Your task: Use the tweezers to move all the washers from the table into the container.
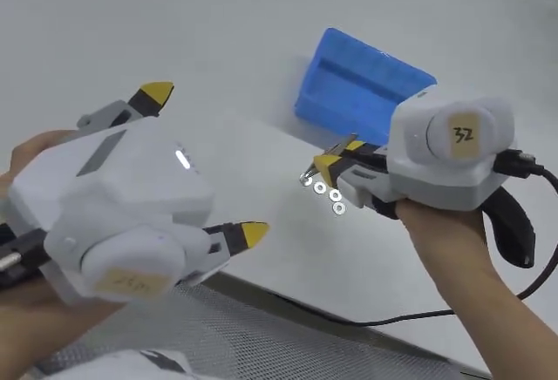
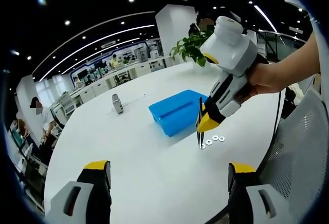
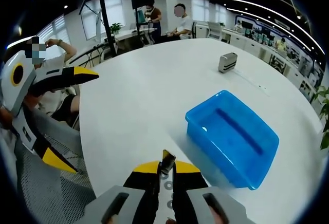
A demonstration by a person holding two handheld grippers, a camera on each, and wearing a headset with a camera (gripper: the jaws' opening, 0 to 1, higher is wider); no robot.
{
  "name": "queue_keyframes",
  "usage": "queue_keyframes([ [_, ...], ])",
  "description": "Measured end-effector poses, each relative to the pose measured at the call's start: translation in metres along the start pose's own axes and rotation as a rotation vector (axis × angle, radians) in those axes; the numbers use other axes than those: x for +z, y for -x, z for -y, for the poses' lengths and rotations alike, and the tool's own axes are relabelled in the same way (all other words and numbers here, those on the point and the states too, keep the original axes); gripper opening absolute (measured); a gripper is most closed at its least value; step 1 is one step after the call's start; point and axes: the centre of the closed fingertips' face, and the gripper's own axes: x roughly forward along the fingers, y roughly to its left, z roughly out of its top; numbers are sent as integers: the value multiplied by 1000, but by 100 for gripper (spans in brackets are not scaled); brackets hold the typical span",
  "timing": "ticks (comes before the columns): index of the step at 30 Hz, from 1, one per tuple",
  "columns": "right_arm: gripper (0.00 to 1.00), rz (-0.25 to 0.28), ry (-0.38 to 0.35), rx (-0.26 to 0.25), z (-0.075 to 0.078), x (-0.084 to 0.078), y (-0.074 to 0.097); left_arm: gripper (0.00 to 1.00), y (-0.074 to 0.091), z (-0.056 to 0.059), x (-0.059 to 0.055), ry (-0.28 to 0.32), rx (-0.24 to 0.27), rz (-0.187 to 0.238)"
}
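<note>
Several small metal washers (image 1: 335, 195) (image 2: 215, 138) lie in a short row on the white table (image 1: 218, 40), just in front of the blue container (image 1: 366, 84) (image 2: 177, 112) (image 3: 231, 136). My right gripper (image 1: 338, 158) (image 3: 165, 168) is shut on thin dark tweezers (image 2: 199, 124) (image 3: 167, 161). Their tips point down at the washer (image 2: 202, 146) at the left end of the row; whether they touch it I cannot tell. My left gripper (image 1: 205, 163) (image 2: 169, 170) hovers open and holds nothing, to the left of the washers and near the table's front edge.
A small grey device (image 2: 118, 103) (image 3: 227, 61) stands on the table beyond the container. A mesh chair (image 1: 218, 328) and a black cable (image 1: 392, 317) lie along the near table edge. People sit at the table's far side (image 3: 180, 21).
</note>
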Motion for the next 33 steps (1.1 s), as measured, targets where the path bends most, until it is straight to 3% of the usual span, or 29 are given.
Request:
queue_keyframes([
  [17,3,30,38,-11,-3,5,5,96,0,0,0,-7,2,-5],
  [23,3,68,50,-24,1,25,17,97,1,-1,1,0,7,6],
  [33,3,178,52,-100,26,68,38,97,-1,-1,0,-11,7,4],
])
